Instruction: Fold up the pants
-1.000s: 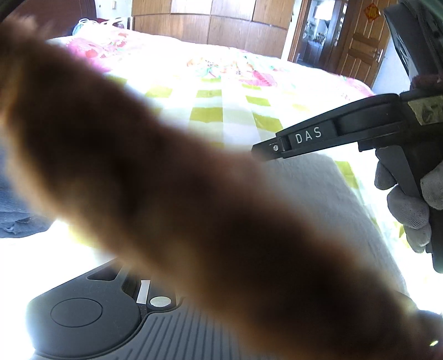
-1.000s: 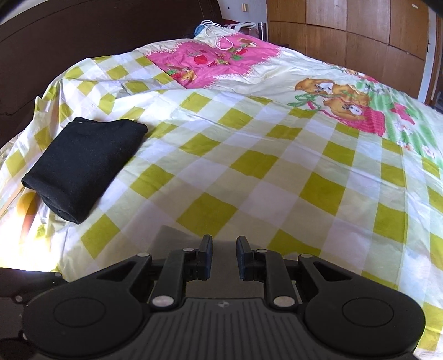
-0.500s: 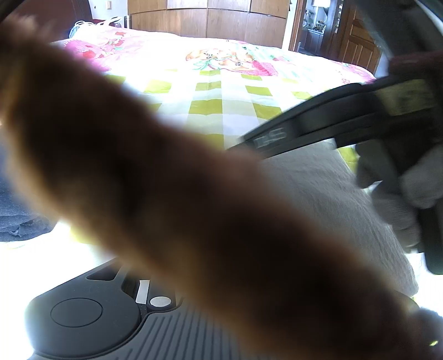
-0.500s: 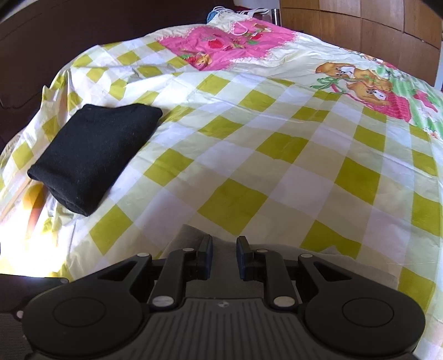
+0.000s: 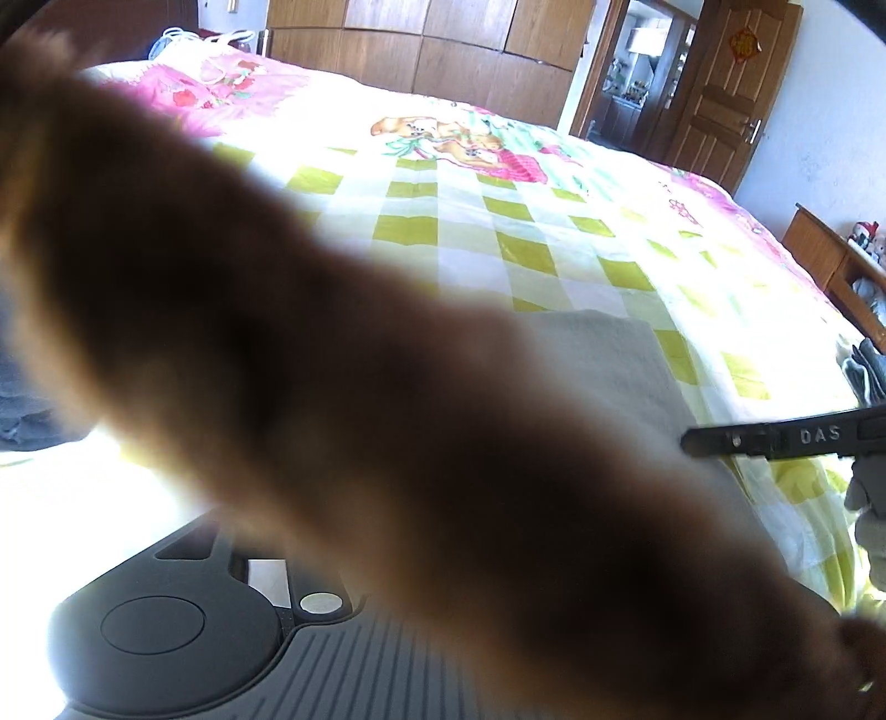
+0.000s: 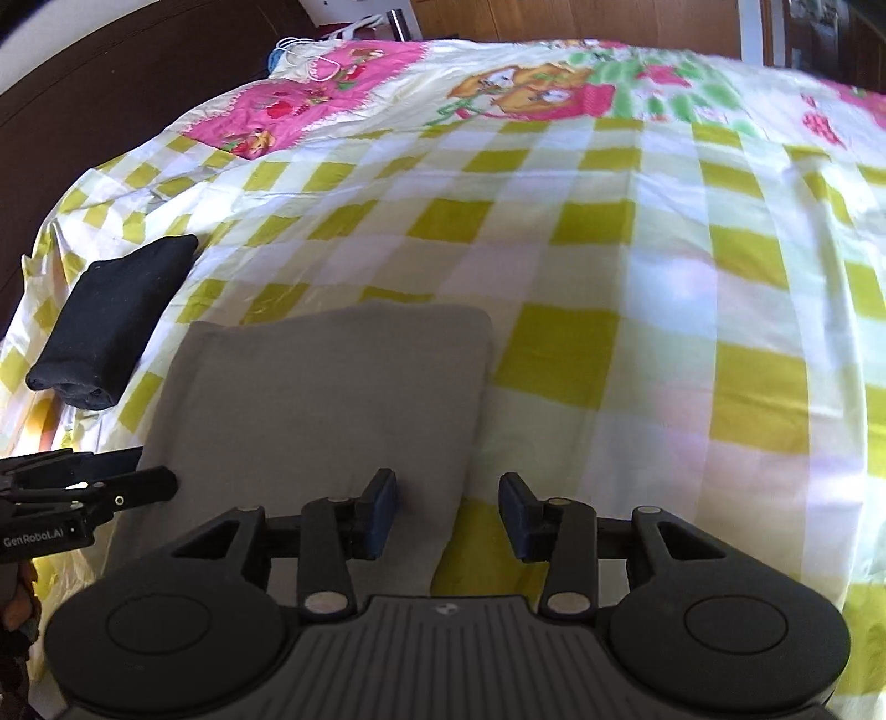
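Note:
The grey pants [image 6: 326, 410] lie folded into a flat rectangle on the checked bedspread [image 6: 637, 310]; they also show in the left wrist view [image 5: 614, 360]. My right gripper [image 6: 447, 515] is open and empty, just above the pants' near right edge. It shows from the side in the left wrist view [image 5: 775, 440]. My left gripper [image 6: 99, 487] sits at the pants' left edge with its fingers close together. In its own view a blurred brown object [image 5: 332, 376] close to the lens hides its fingers.
A folded black garment [image 6: 116, 321] lies on the bed to the left of the grey pants. A dark headboard [image 6: 111, 94] stands behind it. Wooden wardrobes [image 5: 443, 50], a door [image 5: 720, 83] and a bedside cabinet [image 5: 830, 260] stand beyond the bed.
My right gripper has opened and let go of the grey pants, then drawn back toward me. The folded pants now lie flat in full view.

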`<state>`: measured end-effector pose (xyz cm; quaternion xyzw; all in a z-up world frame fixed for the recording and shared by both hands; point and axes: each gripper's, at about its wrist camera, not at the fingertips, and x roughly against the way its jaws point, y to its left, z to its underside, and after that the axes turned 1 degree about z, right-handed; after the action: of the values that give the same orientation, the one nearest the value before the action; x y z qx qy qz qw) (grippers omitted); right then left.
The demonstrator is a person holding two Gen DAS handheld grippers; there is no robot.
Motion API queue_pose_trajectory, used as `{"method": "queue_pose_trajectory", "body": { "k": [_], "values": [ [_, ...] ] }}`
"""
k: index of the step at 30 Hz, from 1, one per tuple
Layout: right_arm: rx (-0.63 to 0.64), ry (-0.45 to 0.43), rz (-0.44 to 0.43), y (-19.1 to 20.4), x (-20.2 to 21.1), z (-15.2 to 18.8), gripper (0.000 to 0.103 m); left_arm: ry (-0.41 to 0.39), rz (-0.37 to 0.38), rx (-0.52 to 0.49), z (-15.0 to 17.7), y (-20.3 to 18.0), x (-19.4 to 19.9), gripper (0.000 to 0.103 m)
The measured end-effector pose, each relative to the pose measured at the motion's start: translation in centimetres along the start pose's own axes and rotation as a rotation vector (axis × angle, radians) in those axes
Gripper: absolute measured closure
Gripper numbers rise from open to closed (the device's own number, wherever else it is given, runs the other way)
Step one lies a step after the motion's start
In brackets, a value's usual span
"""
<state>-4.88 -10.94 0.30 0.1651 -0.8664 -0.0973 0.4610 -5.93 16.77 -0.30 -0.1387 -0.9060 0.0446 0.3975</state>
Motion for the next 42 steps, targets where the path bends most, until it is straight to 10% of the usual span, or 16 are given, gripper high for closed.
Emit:
{"method": "queue_pose_trajectory", "body": {
  "k": [13,16,24,32,42],
  "values": [
    [-0.157,0.013,-0.262,-1.6,-2.8,0.2,0.055,0.083,0.055,0.001,-0.8,-0.2,-2.8,0.043],
    [-0.146,0.003,-0.231,-1.9,-2.1,-0.1,0.072,0.080,0.078,-0.024,-1.4,-1.3,-3.3,0.044],
    [-0.185,-0.077,0.005,-8.1,1.9,-1.7,0.075,0.051,0.210,-0.188,-4.3,-9.1,-8.3,0.044],
    [-0.149,-0.178,0.195,-9.5,5.1,-1.3,0.070,0.014,0.138,-0.213,-4.6,-10.2,-7.3,0.043],
    [-0.050,-0.203,0.167,-5.4,3.6,1.0,0.070,-0.047,0.044,-0.265,-5.3,-12.4,-7.7,0.042]
  ]
}}
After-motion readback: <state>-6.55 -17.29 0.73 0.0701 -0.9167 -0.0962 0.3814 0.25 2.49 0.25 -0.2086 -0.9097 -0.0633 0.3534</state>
